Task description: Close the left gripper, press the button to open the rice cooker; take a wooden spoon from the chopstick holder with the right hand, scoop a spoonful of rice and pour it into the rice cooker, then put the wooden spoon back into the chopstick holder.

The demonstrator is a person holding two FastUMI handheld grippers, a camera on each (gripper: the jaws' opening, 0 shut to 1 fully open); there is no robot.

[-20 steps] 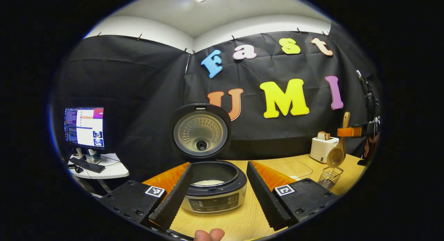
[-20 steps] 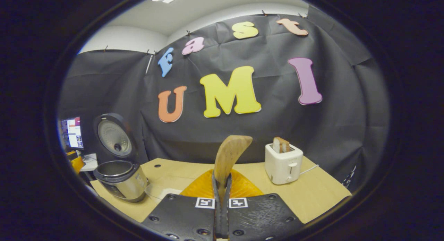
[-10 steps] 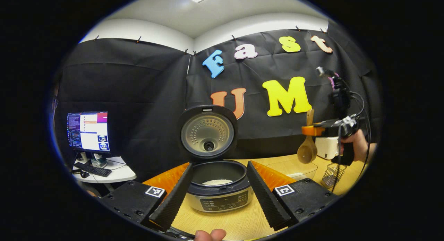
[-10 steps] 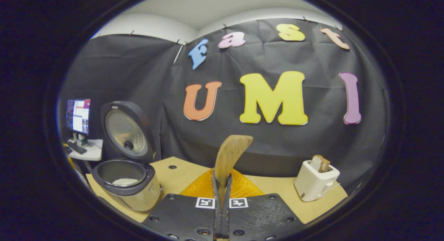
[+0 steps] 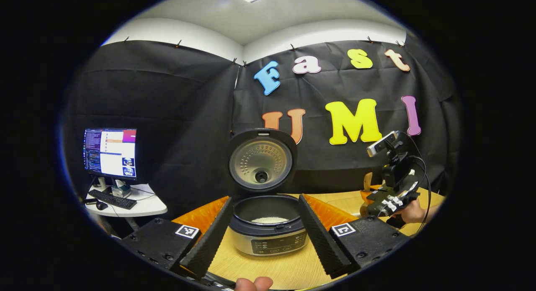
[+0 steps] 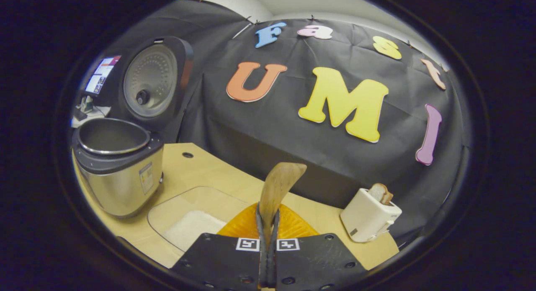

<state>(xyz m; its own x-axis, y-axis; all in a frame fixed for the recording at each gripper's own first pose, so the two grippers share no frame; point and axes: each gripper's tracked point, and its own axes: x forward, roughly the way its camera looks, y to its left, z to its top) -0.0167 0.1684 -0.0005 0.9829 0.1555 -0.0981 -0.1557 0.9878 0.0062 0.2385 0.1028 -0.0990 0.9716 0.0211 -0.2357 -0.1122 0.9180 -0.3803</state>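
My right hand-held gripper [image 6: 268, 224] clamps the wooden spoon [image 6: 277, 187]; I should dip its bowl shallowly into the rice tray [image 6: 190, 213], keeping it level.

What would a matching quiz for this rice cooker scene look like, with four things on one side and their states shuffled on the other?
Things:
1. rice cooker lid
2. wooden spoon
3. toaster
4. clear tray

States:
A. holds a bread slice
B. raised open
C. has white rice in it
D. clamped in the right gripper

Pairs: 1-B, 2-D, 3-A, 4-C
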